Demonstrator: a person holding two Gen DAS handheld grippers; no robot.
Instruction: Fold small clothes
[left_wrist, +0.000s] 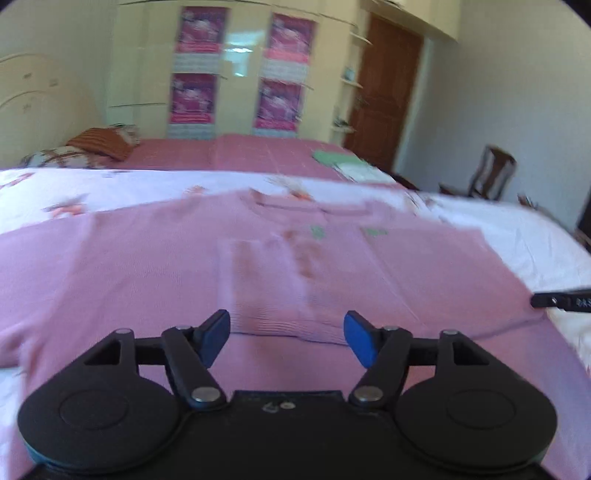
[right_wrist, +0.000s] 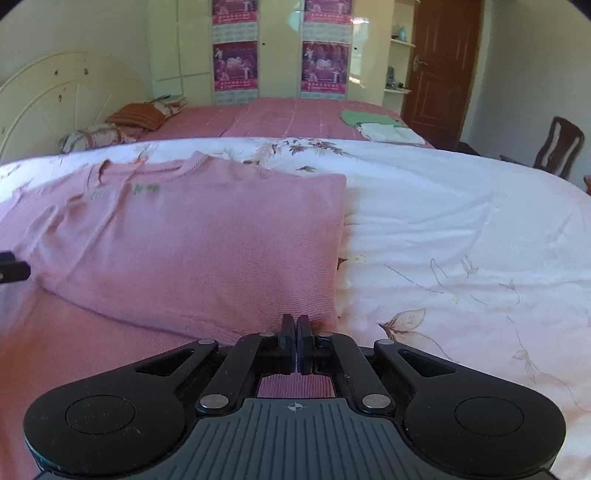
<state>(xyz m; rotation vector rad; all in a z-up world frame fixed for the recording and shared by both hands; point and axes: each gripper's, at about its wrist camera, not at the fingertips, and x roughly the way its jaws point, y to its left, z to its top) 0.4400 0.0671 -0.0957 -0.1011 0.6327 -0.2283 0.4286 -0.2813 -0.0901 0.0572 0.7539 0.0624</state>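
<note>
A pink knit sweater (left_wrist: 258, 266) lies spread on a white floral sheet (left_wrist: 92, 188), collar at the far side. My left gripper (left_wrist: 287, 338) is open and empty, hovering over the sweater's near hem. In the right wrist view the sweater (right_wrist: 192, 243) has its right side folded over, giving a straight right edge. My right gripper (right_wrist: 296, 341) is shut on the sweater's near right corner. The tip of the right gripper shows at the right edge of the left wrist view (left_wrist: 561, 301), and the left gripper's tip shows at the left edge of the right wrist view (right_wrist: 13, 267).
Behind the sheet lies a pink bedspread (right_wrist: 280, 116) with folded green and white clothes (right_wrist: 373, 123) and pillows (right_wrist: 122, 123). A wardrobe (right_wrist: 258, 48), a brown door (right_wrist: 439, 70) and a wooden chair (right_wrist: 557, 146) stand beyond.
</note>
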